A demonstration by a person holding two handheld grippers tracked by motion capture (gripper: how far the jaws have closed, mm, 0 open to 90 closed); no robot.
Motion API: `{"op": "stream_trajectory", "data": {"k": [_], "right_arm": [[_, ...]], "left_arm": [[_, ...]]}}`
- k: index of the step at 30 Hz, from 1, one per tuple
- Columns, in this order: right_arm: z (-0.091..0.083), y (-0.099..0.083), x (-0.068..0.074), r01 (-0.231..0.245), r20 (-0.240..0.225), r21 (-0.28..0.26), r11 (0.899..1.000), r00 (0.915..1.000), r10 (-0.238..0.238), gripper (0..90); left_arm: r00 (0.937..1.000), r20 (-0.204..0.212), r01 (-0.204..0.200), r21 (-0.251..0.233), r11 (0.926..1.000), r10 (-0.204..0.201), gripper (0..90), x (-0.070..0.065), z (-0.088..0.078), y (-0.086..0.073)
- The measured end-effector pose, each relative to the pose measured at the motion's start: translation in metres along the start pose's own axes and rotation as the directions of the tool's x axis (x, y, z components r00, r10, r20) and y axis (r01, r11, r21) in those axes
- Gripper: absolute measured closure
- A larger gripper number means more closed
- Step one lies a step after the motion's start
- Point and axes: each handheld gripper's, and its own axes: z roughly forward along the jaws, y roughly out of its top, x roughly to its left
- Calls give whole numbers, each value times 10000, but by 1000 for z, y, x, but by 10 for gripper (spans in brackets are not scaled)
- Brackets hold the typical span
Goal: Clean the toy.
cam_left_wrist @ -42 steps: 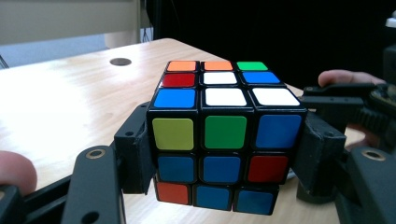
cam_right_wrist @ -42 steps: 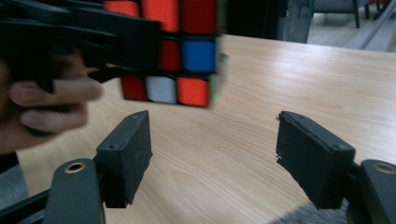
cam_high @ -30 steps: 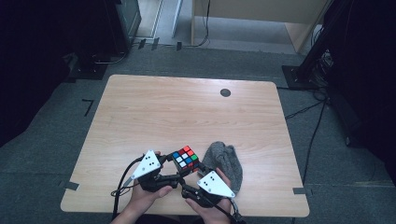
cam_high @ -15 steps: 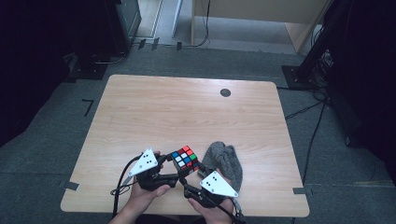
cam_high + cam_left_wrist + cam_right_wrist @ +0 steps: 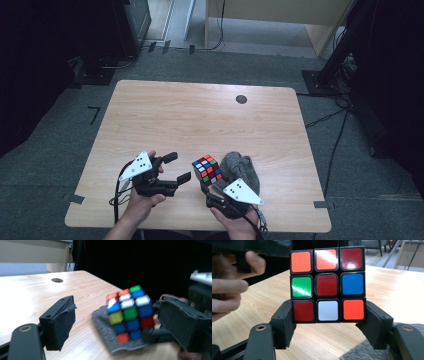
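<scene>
A scrambled colour cube (image 5: pixel 207 169) is held a little above the wooden table (image 5: pixel 200 120) near its front edge, with my right gripper (image 5: pixel 208 185) shut on its lower layer. In the right gripper view both pads press the bottom row of the cube (image 5: pixel 327 285) from either side, and the right gripper (image 5: pixel 328 326) points at the red-centred face. My left gripper (image 5: pixel 179 167) stands open just left of the cube, its jaws having just been opening. In the left gripper view the cube (image 5: pixel 128 312) lies beyond the pads of the left gripper (image 5: pixel 122 326), untouched by them.
A grey cloth (image 5: pixel 241 167) lies crumpled on the table right behind the cube, also the cloth (image 5: pixel 102 321) under it. A dark round hole (image 5: pixel 241 99) sits at the table's far right. Fingers of the person's left hand (image 5: pixel 227 287) are close on the cube's left.
The left gripper has let go of the cube, opened and drawn away to the left. The cube stays in the right gripper, which has barely moved.
</scene>
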Motion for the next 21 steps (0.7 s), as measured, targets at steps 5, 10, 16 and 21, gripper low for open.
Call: {"op": "stream_trajectory", "data": {"k": [5,10,16,21], "right_arm": [[-11,11,-19,-842,-798,103,9964,9932,847,346],[-19,22,-21,-1227,-1237,426,9915,9841,1271,346],[-18,28,-8,-1044,-1648,1016,9893,9790,1202,346],[-15,29,-1,-1008,-1789,1457,9842,9757,1265,346]], "left_arm": [[9824,-568,-1742,668,9824,1781,156,-2,2,-8],[9401,-691,-3230,1332,9370,3339,150,-17,13,-19],[8714,-848,-4623,1873,8667,4831,153,-32,23,-29],[8157,-875,-5483,1984,8124,5719,157,-40,26,-33]]}}
